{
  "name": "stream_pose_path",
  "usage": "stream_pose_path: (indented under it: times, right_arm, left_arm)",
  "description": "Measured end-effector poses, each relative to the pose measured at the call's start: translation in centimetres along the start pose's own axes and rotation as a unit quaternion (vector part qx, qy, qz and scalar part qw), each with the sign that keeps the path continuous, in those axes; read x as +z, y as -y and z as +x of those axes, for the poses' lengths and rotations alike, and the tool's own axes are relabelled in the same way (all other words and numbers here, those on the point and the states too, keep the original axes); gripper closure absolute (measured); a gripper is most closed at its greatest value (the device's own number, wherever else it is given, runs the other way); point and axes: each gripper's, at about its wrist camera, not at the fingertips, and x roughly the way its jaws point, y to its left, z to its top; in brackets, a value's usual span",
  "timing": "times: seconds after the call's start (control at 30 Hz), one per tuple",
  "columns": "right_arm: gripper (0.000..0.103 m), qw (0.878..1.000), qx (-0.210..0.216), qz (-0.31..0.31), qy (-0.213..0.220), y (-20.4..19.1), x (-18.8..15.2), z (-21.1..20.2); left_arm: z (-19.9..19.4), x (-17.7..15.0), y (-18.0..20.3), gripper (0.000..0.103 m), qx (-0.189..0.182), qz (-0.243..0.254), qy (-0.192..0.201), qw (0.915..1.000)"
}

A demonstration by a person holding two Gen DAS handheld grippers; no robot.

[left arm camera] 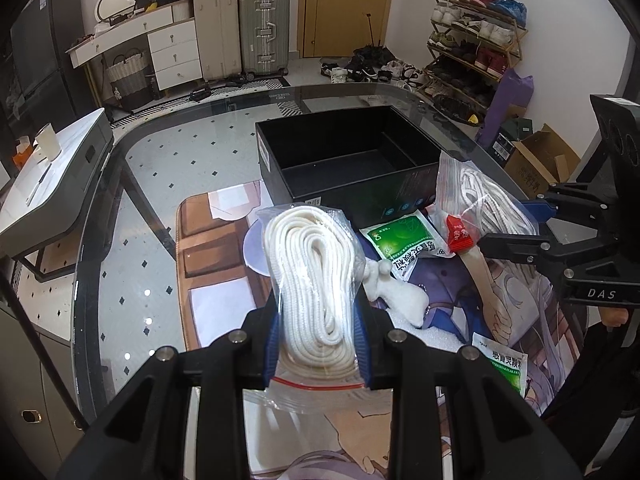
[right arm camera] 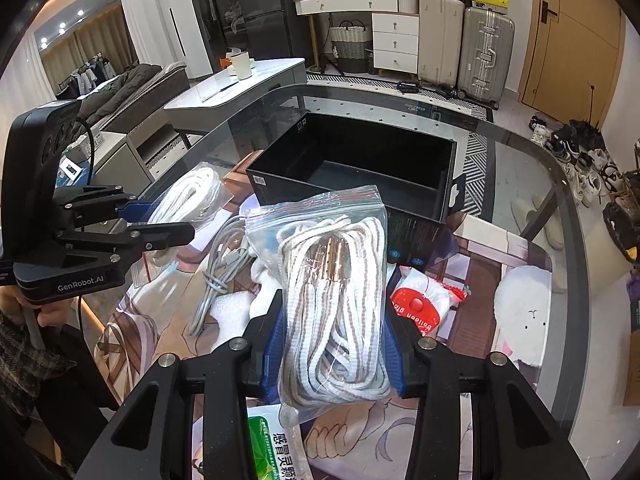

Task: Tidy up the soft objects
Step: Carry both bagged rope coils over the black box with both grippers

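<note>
My left gripper [left arm camera: 318, 344] is shut on a clear zip bag of white cord [left arm camera: 316, 276] and holds it above the printed mat. It also shows in the right wrist view [right arm camera: 188, 196]. My right gripper [right arm camera: 334, 348] is shut on a zip bag of white-and-grey striped cord [right arm camera: 336, 296], also seen in the left wrist view [left arm camera: 488, 200]. An open, empty black box [left arm camera: 348, 160] stands just beyond both bags; it shows in the right wrist view too [right arm camera: 360, 168].
On the mat lie green medicine packets [left arm camera: 408, 240], a red packet [left arm camera: 460, 234], a white foam piece [left arm camera: 404, 300], a grey cable [right arm camera: 216, 276], a red-and-white balloon pack [right arm camera: 424, 304] and a white plush [right arm camera: 524, 320]. The glass table edge [left arm camera: 92, 240] curves at left.
</note>
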Motion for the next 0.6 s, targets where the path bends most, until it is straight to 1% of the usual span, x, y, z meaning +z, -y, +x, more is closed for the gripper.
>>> stream_pose_path:
  times: [0.6]
  right_arm:
    - [0.061,1.000,-0.010,0.005,0.019,2.4,4.4,-0.6]
  left_arm:
    - [0.0,4.4,0.2,0.074,0.005,0.004,0.015,0.9999]
